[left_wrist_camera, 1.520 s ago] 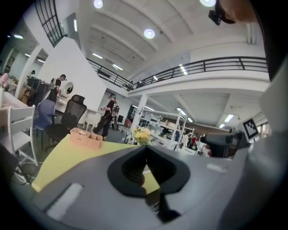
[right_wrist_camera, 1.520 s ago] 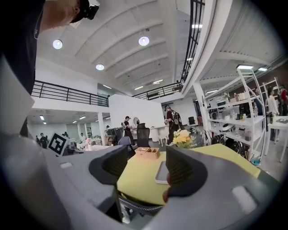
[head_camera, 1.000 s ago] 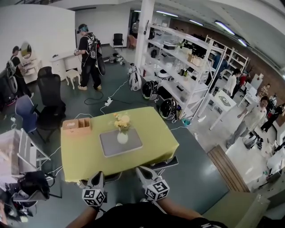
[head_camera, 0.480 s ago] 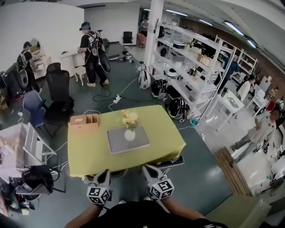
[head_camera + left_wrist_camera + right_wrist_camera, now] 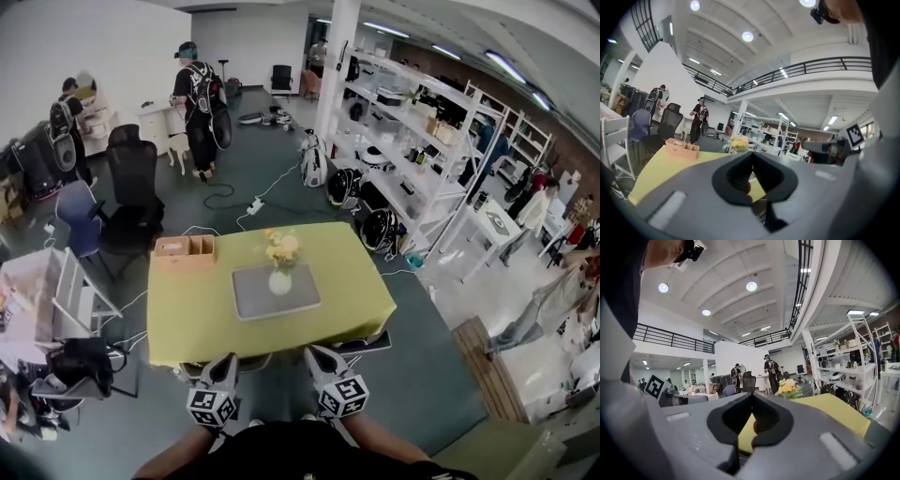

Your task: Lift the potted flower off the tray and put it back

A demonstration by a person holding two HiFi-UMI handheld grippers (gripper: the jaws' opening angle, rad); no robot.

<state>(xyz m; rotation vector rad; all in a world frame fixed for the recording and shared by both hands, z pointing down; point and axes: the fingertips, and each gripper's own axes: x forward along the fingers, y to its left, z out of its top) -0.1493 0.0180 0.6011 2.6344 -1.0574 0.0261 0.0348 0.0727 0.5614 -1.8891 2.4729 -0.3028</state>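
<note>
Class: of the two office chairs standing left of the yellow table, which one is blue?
The blue chair is the one farther from the table; the black chair stands nearer it.

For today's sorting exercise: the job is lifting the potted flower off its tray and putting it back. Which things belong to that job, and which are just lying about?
Part of the job:
potted flower
grey tray
left gripper and right gripper, both shut and empty

Just lying about:
wicker box
black office chair
white shelving
</note>
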